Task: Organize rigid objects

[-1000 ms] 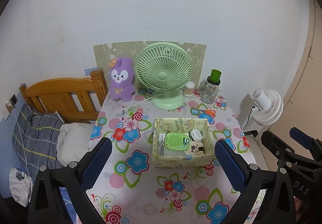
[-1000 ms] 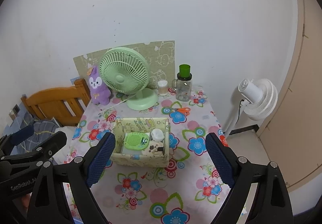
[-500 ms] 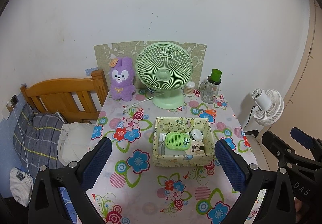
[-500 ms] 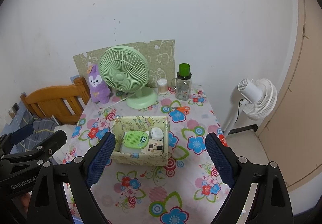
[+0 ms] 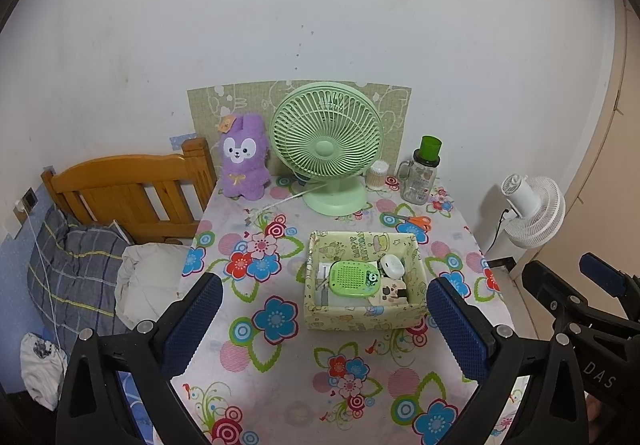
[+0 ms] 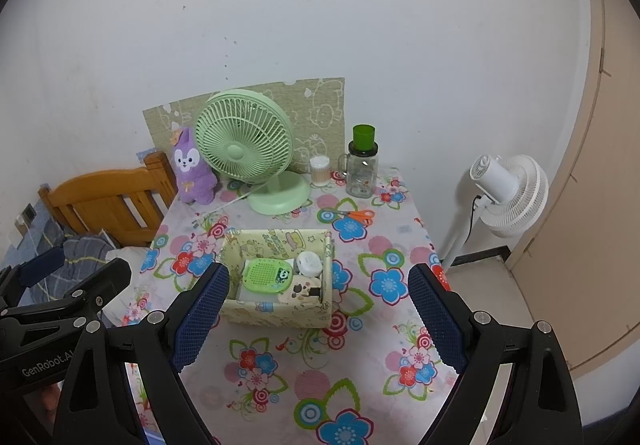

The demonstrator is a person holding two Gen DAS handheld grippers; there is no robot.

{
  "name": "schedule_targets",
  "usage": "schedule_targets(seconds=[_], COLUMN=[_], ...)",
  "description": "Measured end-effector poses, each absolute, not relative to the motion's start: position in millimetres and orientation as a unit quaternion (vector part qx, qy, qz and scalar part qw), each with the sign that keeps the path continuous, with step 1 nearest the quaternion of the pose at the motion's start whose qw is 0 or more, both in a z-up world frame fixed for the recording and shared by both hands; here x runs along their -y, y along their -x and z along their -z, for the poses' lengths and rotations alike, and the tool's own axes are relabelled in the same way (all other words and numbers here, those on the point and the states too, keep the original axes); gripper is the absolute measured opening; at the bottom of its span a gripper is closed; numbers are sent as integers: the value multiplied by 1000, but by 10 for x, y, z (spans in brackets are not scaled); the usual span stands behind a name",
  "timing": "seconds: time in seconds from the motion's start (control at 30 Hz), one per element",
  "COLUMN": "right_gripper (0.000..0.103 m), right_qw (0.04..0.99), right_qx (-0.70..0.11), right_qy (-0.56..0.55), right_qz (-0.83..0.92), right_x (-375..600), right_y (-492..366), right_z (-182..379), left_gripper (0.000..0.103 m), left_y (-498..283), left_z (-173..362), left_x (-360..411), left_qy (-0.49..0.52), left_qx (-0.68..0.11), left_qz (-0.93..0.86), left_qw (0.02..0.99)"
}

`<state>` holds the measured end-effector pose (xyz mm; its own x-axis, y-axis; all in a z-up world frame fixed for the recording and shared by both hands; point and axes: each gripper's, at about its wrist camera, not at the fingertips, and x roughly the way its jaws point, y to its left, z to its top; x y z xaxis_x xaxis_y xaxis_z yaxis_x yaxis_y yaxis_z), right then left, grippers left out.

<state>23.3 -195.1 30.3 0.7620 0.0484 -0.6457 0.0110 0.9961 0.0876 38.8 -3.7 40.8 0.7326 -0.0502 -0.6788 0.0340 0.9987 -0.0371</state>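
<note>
A pale yellow cardboard box (image 5: 362, 315) (image 6: 276, 315) stands mid-table on the floral cloth. Inside lie a green perforated device with a panda (image 5: 354, 279) (image 6: 267, 275), a white round case (image 5: 392, 266) (image 6: 309, 263) and a cow-patterned item (image 5: 394, 291) (image 6: 304, 291). Orange-handled scissors (image 5: 414, 221) (image 6: 354, 215) lie behind the box. My left gripper (image 5: 324, 325) and my right gripper (image 6: 318, 321) are both open and empty, held high above the table's near side, well short of the box.
At the back stand a green desk fan (image 5: 326, 149), a purple plush rabbit (image 5: 244, 161), a cotton swab jar (image 5: 378, 173) and a glass mug with green lid (image 5: 424, 175). A wooden bed headboard (image 5: 128, 189) is left, a white floor fan (image 5: 532, 209) right.
Both grippers have drawn back and risen slightly; the table looks a little smaller. Nothing on the table has moved.
</note>
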Motion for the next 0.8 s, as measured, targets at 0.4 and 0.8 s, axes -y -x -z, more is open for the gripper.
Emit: schedule_targets(seconds=[0.4,0.8], right_gripper=[93,93], right_qw=[937,939], right_qx=[-346,-342], right_qy=[-40,-38], right_qz=[-4,1], right_x=[1936,1919], right_y=[-215,-189], right_z=[-287,-287], left_gripper=[103,103], left_y=[-363,-364], left_z=[-387,-380], left_x=[28,3], left_qy=[10,9], left_qx=[-366,-366], left_qz=[19,21], left_qw=[930,930])
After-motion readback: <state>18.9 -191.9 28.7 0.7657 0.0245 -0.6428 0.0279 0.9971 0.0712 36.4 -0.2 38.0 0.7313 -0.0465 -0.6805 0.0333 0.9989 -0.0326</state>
